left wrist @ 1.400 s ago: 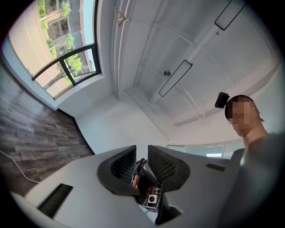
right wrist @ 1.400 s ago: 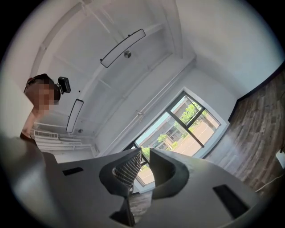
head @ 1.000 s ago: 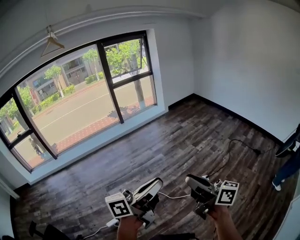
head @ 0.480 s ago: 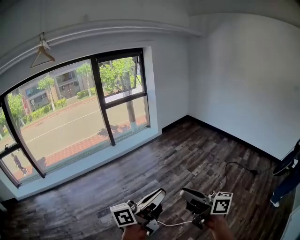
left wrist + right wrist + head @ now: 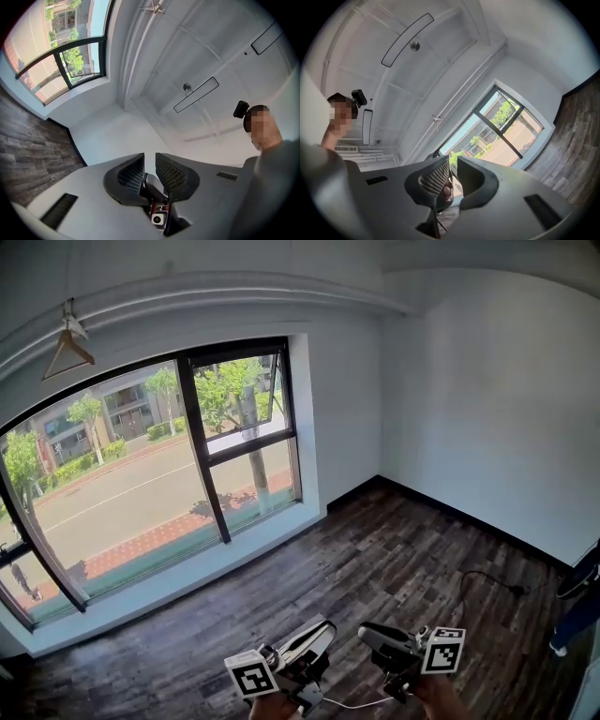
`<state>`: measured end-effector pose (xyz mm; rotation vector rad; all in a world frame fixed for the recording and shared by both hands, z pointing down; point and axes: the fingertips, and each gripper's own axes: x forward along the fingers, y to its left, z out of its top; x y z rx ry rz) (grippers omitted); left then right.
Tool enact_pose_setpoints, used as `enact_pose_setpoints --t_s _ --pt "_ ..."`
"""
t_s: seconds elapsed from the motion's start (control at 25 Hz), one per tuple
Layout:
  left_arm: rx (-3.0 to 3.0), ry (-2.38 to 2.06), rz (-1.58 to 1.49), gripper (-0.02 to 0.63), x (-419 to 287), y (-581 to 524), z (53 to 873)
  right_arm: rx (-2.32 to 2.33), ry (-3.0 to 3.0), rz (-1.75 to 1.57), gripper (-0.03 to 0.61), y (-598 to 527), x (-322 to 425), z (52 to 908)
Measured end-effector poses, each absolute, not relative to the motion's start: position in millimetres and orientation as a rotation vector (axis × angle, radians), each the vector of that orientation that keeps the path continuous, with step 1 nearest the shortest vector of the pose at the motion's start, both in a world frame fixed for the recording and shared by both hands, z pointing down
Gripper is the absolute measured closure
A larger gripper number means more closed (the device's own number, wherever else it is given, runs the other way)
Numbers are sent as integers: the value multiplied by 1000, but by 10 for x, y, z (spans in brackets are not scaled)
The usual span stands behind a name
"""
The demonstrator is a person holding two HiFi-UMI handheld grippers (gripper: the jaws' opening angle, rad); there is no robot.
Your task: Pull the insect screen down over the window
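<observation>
The wide window (image 5: 159,465) with its black frame fills the left wall; a small upper pane (image 5: 239,390) stands tilted open. No screen shows over the glass. Both grippers are held low at the bottom of the head view, well back from the window, pointing toward it. My left gripper (image 5: 323,626) is open with nothing between its jaws, as the left gripper view (image 5: 150,157) shows. My right gripper (image 5: 367,632) is also open and empty (image 5: 453,161). In the right gripper view the window (image 5: 501,126) lies ahead.
A dark wood floor (image 5: 375,559) runs from me to the window sill. A clothes hanger (image 5: 66,345) hangs high at the left. A black cable (image 5: 487,582) lies on the floor at the right, near a person's leg (image 5: 577,610). White walls meet in the far corner.
The window has grown larger and nearer in the head view. Both grippers have travelled with me toward it, staying low in the frame, jaws unchanged.
</observation>
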<state>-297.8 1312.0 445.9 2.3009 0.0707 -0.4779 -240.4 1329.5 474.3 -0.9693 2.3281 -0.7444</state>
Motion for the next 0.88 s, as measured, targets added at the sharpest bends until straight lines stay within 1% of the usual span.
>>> enact_pose_setpoints --t_s 0.32,0.6,0.88 --pt "2286 55 -439 540 -2915 12580 4593 -956 2309 -763 540 12712 -2371 4825" --pt "2306 -29 -417 540 -2802 11849 4714 -873 2317 -767 540 11899 -2232 4904" --pt "2331 -123 -416 540 -2306 10861 4636 -795 2337 -791 540 10878 -1730 4868"
